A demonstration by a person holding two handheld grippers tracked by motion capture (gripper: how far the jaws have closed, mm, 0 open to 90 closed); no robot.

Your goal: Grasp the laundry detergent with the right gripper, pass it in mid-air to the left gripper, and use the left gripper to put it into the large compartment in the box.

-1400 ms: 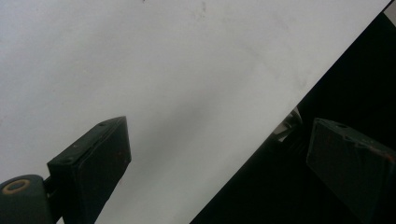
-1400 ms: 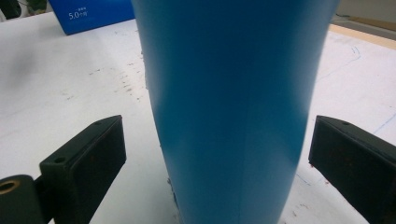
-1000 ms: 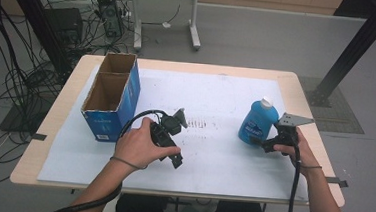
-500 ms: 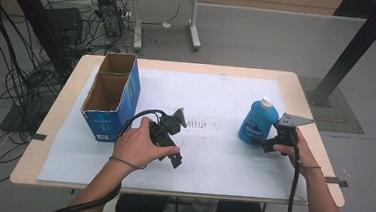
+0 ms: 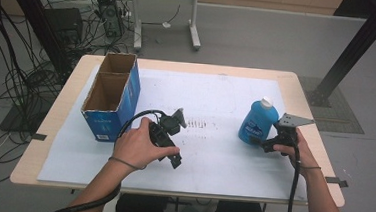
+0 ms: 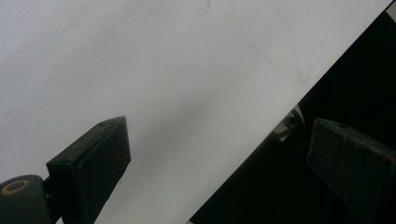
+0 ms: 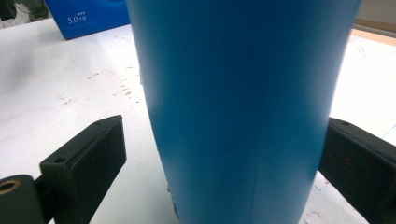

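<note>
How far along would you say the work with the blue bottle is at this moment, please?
Early. Done: the right gripper is placed around the upright blue bottle, one jaw on each side. In hand: the grasp; the left jaw stands clear of the bottle's wall, so it is not clamped. Left: closing and lifting; the bottle stands on the white sheet, well right of the open cardboard box. The left gripper is open with nothing between its jaws.

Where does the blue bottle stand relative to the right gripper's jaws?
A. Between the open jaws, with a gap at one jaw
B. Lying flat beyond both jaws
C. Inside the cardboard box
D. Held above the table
A: in the right gripper view the blue bottle stands upright between the right gripper jaws, apart from one.
</note>
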